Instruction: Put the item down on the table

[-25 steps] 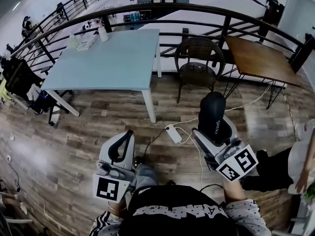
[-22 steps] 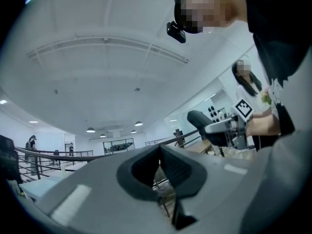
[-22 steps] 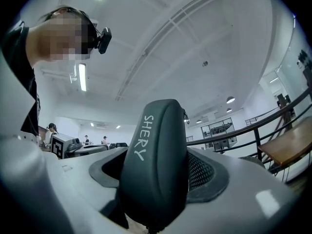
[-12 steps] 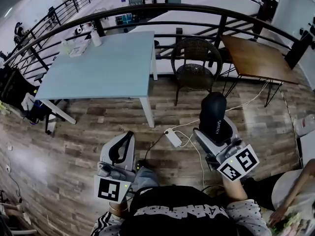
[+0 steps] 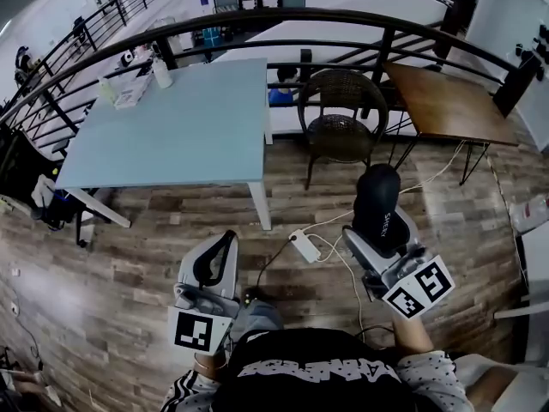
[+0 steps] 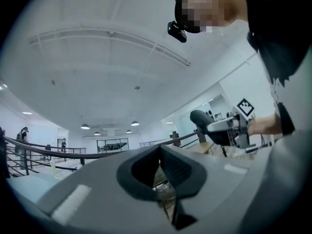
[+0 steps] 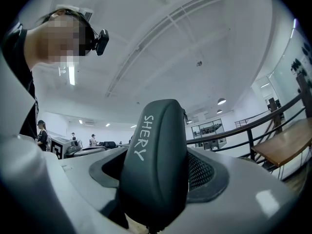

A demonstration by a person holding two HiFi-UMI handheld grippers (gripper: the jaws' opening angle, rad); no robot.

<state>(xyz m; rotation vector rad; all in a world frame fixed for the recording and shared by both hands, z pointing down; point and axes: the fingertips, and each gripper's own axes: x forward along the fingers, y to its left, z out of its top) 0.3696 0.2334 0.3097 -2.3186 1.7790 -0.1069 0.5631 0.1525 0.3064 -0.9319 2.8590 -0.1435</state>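
In your right gripper [image 5: 379,245] the dark case [image 5: 378,206] stands upright, clamped between both jaws, above the wooden floor [image 5: 129,256] and well apart from the pale blue bench [image 5: 171,118]. Your left gripper [image 5: 213,263] has its jaws together with nothing between them. I think the carrying is not finished: step to the bench first, bring the case low over a bare part, let its lower end touch, and only then open, so it does not drop.
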